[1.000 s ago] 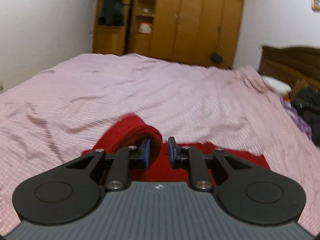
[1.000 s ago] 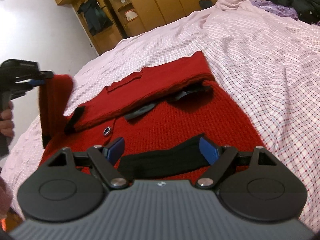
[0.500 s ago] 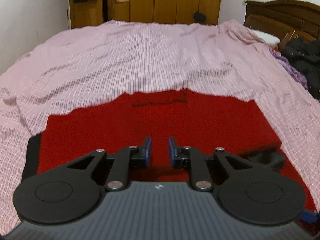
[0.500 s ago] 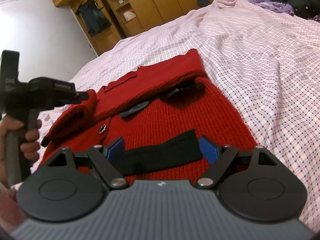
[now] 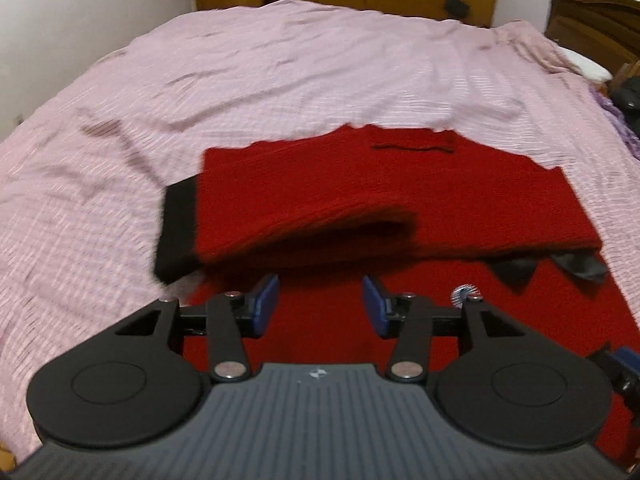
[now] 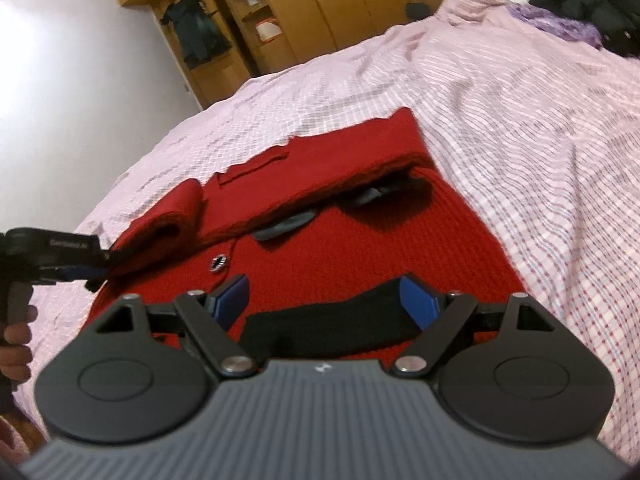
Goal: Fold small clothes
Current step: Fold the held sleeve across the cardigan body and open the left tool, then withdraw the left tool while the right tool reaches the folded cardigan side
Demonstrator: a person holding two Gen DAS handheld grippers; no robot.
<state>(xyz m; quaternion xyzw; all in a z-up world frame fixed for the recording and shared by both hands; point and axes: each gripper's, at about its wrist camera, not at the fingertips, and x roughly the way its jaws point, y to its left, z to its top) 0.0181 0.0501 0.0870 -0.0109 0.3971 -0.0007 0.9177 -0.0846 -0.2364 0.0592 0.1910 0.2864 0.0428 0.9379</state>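
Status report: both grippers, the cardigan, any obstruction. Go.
Left gripper just opening, sleeve released, lying across the cardigan. Right gripper open over the black cuff. Nothing in the way.

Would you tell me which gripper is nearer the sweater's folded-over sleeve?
Left. The left gripper sits at the sleeve's cuff end, while the right gripper hovers over the black hem band.

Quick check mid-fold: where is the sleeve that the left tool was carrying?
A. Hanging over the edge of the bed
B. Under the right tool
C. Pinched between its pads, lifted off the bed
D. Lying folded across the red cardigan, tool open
D: the sleeve lies across the red cardigan, and the left tool has just been opening, nothing between its pads.
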